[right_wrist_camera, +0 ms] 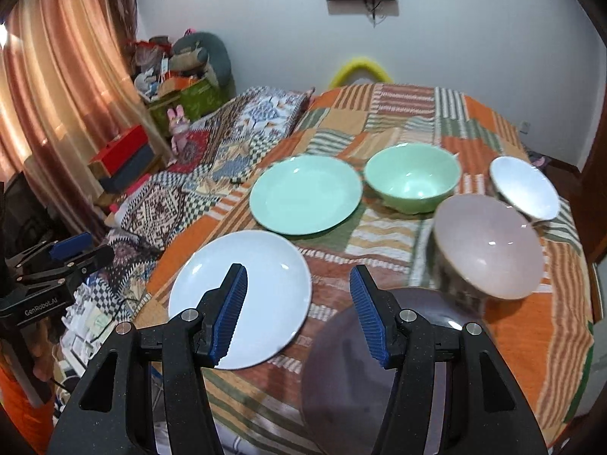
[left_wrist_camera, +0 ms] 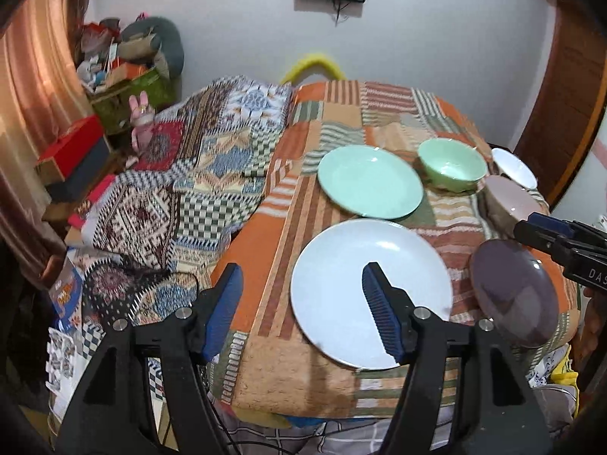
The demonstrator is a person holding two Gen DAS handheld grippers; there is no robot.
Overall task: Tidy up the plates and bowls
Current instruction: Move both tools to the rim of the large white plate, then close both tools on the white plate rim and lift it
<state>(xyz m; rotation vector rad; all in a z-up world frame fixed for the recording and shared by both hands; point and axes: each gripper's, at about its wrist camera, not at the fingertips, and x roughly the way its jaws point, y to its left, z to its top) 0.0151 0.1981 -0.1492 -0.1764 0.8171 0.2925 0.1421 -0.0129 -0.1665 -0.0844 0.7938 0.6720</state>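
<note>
Still unsorted, three round plates (right_wrist_camera: 242,295) and three bowls (right_wrist_camera: 411,182) lie apart mid-frame; left gripper (left_wrist_camera: 299,303) and right gripper (right_wrist_camera: 297,311) gape empty

White wall (right_wrist_camera: 474,45), peach curtains (right_wrist_camera: 64,87) at left, patchwork-covered table (right_wrist_camera: 398,113), cluttered corner.

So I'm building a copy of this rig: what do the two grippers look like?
Both the left gripper and the right gripper have matte black angular frames with silver bolts and ribbed blue pads on the fingers. White "GenRobot.AI" lettering marks the left one's side.
</note>
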